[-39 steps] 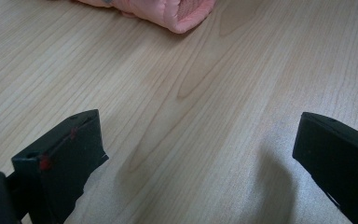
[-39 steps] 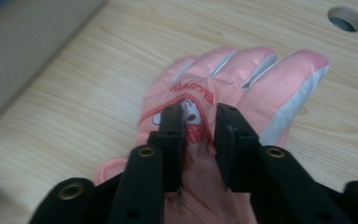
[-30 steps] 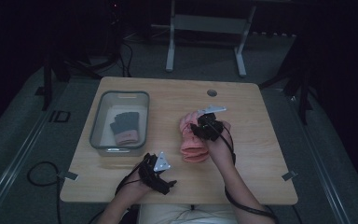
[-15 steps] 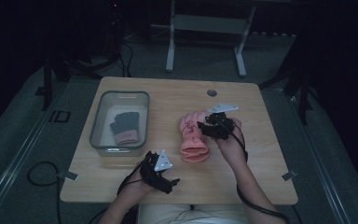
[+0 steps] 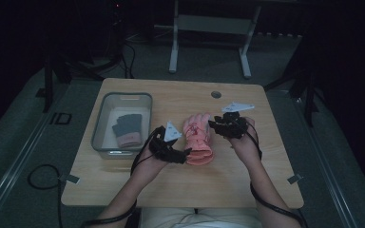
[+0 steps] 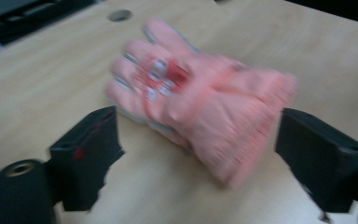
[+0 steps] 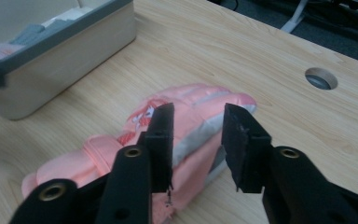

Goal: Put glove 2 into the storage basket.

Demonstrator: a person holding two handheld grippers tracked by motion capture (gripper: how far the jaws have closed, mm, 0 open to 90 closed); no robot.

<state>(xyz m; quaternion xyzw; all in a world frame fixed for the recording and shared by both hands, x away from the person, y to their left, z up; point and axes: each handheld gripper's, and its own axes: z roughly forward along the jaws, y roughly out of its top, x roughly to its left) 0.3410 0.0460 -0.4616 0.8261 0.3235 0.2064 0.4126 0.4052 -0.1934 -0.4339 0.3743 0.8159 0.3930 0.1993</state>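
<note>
1. Left tongs (image 5: 184, 153): jaws spread wide on either side of the cuff end of the pink ski glove (image 5: 198, 138), which lies flat on the desk (image 5: 247, 180); nothing is gripped.
2. Right tongs (image 5: 212, 124): jaws parted, empty, hovering just above the glove's finger end.
3. Beyond the left tongs, the grey bin (image 5: 100, 128) holds a dark glove with a pink cuff (image 5: 126, 131). Judged from this, one glove is stowed and the pink one remains to be moved.

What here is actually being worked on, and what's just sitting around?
In use: the pink gloves lying on the table, the left gripper open at their cuff, the right gripper open above their fingertips.

Lying about: grey bin, dark glove inside it, table hole.
</note>
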